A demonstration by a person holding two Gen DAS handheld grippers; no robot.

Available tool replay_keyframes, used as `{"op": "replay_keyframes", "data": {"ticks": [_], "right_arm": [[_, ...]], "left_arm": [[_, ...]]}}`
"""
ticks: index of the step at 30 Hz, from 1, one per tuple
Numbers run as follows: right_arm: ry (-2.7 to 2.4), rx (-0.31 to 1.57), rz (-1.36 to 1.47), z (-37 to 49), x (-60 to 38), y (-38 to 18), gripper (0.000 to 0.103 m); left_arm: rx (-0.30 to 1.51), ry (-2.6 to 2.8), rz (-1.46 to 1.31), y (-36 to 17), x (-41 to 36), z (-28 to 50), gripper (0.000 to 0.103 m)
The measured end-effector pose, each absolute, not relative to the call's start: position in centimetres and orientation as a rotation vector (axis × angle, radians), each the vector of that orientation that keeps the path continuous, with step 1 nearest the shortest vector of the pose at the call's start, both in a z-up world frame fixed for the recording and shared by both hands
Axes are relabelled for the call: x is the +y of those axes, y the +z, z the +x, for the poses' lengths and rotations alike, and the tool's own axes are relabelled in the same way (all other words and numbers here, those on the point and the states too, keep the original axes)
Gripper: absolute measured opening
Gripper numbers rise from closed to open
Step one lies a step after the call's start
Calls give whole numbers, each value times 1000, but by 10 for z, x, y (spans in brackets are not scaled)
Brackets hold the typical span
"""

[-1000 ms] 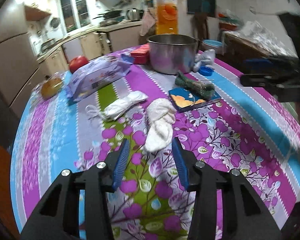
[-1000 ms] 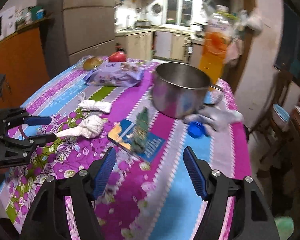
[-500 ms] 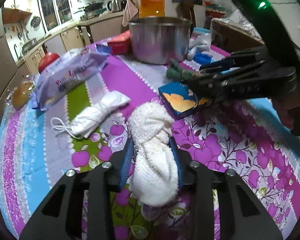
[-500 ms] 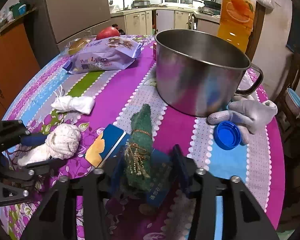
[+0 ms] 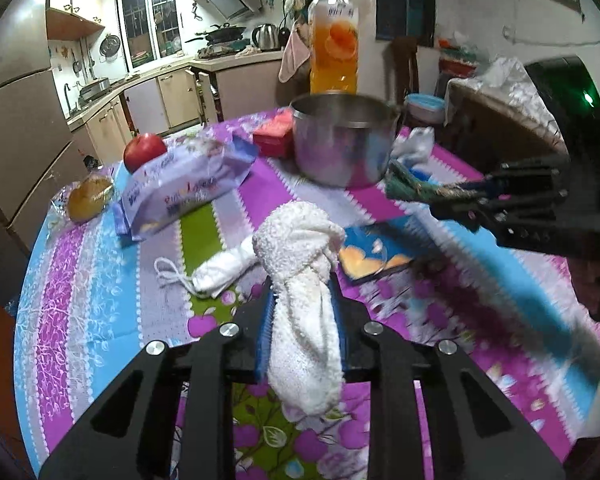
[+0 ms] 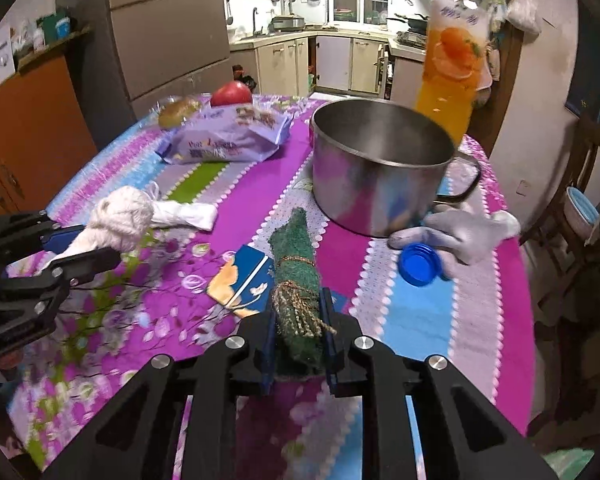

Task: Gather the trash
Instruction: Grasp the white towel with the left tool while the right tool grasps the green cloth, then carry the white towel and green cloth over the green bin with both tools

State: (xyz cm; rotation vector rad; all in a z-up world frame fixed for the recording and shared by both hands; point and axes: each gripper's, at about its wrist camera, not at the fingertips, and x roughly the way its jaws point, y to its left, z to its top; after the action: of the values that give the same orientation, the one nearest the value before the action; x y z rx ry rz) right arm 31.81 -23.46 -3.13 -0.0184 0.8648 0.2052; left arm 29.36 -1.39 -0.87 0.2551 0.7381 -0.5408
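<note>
Both rolled cloths (image 5: 304, 300) newly clamped, lifted.

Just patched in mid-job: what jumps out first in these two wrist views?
Each gripper is closing on a rolled cloth: the left gripper on a knotted white towel, the right gripper on a green cloth roll tied with twine, above a blue packet. Behind them a steel pot stands mid-table, with a tall orange drink bottle behind it.
</note>
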Motion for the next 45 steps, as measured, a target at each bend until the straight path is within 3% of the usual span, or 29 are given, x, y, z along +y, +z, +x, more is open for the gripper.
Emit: {"op": "replay_keyframes", "data": {"ticks": [13,25,45], "right_arm": [[135,789,27,228,-280,45,20],[-60,774,121,134,-375,77,20],[-454,935,271,-19,-541,49,20]], "left_arm": [[678,-677,307,30,-88,256,23],[625,-901,411,51,-193,204,23],[627,-1223,686,29,-384,109,23]]}}
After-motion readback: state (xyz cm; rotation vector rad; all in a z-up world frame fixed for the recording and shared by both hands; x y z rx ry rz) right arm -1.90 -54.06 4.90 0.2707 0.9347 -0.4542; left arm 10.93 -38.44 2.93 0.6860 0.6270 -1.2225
